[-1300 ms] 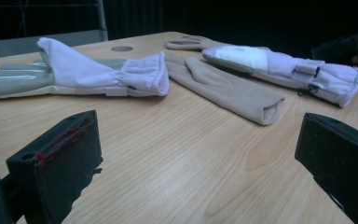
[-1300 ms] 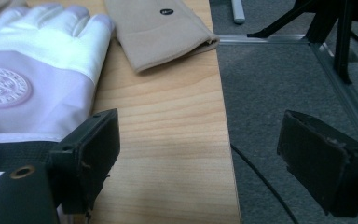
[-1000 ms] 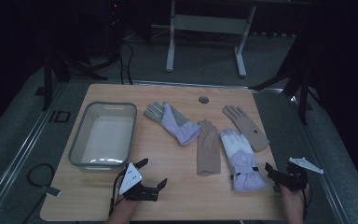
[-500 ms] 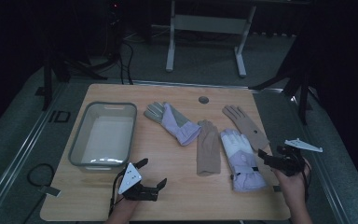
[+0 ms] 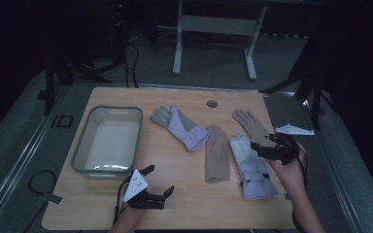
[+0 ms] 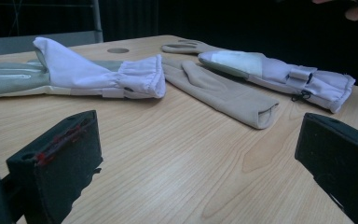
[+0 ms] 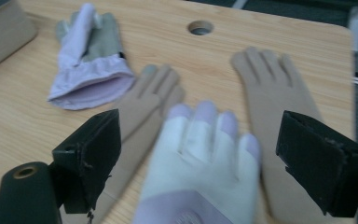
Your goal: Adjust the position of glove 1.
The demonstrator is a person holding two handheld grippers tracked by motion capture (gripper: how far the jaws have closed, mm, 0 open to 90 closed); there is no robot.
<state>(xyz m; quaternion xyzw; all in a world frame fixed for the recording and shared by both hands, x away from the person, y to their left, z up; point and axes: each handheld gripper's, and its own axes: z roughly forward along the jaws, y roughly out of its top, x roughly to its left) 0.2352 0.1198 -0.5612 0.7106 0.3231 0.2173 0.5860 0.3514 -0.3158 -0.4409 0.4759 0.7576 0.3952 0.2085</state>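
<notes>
Four gloves lie on the wooden table (image 5: 189,204). A lilac and grey glove (image 5: 177,125) lies at centre, with a beige glove (image 5: 217,153) beside it. To the right lie a lilac and white glove (image 5: 250,165) and a second beige glove (image 5: 252,125). My right gripper (image 5: 262,145) hovers open over the lilac and white glove (image 7: 200,158), jaws either side of its fingers. My left gripper (image 5: 159,179) rests open near the front edge, facing the gloves (image 6: 219,91), nothing between its jaws.
A clear plastic bin (image 5: 85,145) stands at the table's left, with nothing in it. A round hole (image 5: 212,104) sits near the far edge. A cable (image 5: 39,179) lies off the table's left side. Bare wood stretches along the front.
My right gripper has moved away from the table's right front edge, forward and left, to above the lilac and white glove. The left gripper has stayed put.
</notes>
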